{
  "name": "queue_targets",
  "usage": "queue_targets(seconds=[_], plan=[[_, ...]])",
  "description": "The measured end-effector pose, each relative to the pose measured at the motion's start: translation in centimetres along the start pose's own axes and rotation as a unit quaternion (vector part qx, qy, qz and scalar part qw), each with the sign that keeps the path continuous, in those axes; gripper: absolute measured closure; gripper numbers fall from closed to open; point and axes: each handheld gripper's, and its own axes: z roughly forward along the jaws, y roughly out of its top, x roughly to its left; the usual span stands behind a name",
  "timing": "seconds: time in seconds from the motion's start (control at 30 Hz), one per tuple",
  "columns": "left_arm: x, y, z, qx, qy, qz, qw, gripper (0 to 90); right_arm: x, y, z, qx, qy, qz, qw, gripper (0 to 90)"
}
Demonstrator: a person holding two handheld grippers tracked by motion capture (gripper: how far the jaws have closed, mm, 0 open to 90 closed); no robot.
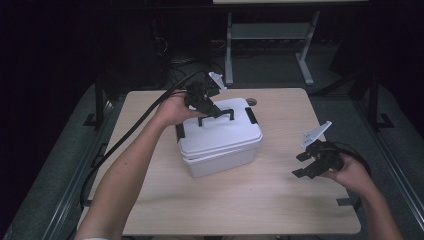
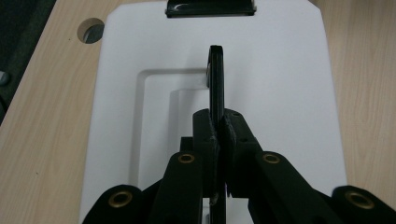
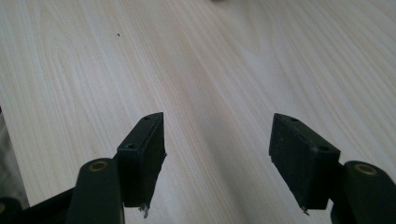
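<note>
Done: my left hand-held gripper [image 1: 215, 111] clenches the box handle [image 2: 216, 79], frame centre | Left: lifting white box [image 1: 220, 142] (latches unclear) | right hand-held gripper [image 1: 305, 165] released, idle lower right

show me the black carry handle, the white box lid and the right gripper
black carry handle [image 2: 215, 79], left gripper view, on its upright bar
white box lid [image 1: 220, 136], high view, on its flat top
right gripper [image 3: 217, 158], right gripper view, midway between its fingertips
</note>
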Motion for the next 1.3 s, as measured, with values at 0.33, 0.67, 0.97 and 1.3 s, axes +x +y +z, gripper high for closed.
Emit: queue_targets(seconds=[0.33, 0.67, 0.97, 1.3], plan=[[-0.3, 0.0, -0.2, 0.007, -0.007, -0.001, 0.9999, 84.7, 0.0, 0.0, 0.0, 0.000, -0.001, -0.002, 1.0000, 35.3], [-0.4, 0.0, -0.1, 0.004, -0.006, -0.019, 0.9998, 84.7, 0.0, 0.0, 0.2, 0.000, 0.001, 0.001, 1.0000, 35.2], [-0.4, 0.0, 0.6, 0.020, -0.002, -0.033, 0.9993, 84.6, 0.0, -0.1, 0.4, 0.001, 0.003, 0.001, 1.0000, 35.3], [-0.5, -0.4, 0.6, 0.004, -0.011, -0.032, 0.9994, 77.7, 0.0, -0.1, 0.5, 0.002, 0.003, 0.001, 1.0000, 35.4]])
